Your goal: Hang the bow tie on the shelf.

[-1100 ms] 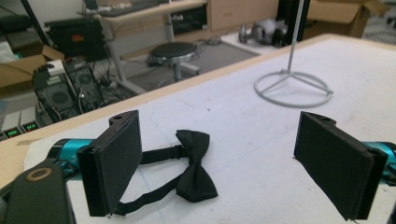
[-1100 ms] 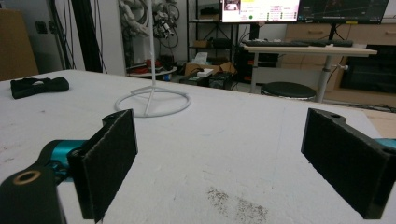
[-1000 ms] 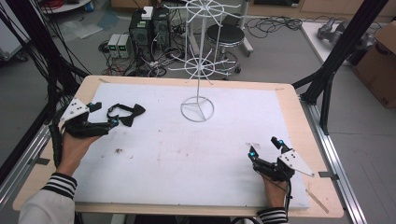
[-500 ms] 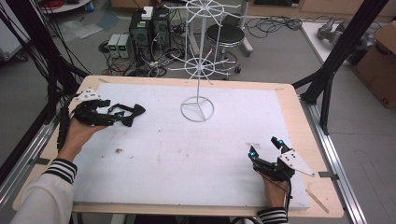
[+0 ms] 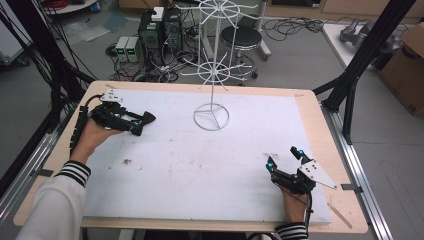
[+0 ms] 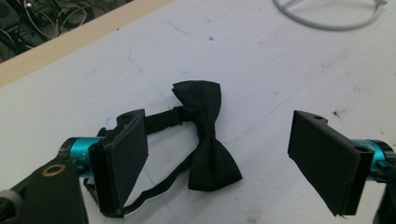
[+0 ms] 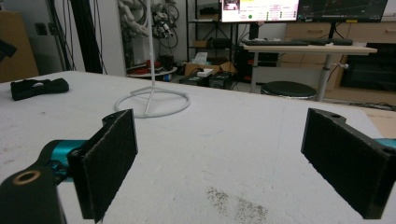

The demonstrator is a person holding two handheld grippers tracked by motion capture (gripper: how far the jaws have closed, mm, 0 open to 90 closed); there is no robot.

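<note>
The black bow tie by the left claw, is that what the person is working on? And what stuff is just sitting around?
Part of the job:
- bow tie, lying between the open left claw
- white wire stand, probably

Just sitting around:
- right claw, open and holding nothing
- stool
- cardboard box

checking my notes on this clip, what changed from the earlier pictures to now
The left tool slid toward the table's middle, and the black bow tie moved with it. Its jaws have just been closing a little; they stand wide with the tie between them, and the pads are not pressing on it. The right tool, open, and the white wire stand stayed put.
</note>
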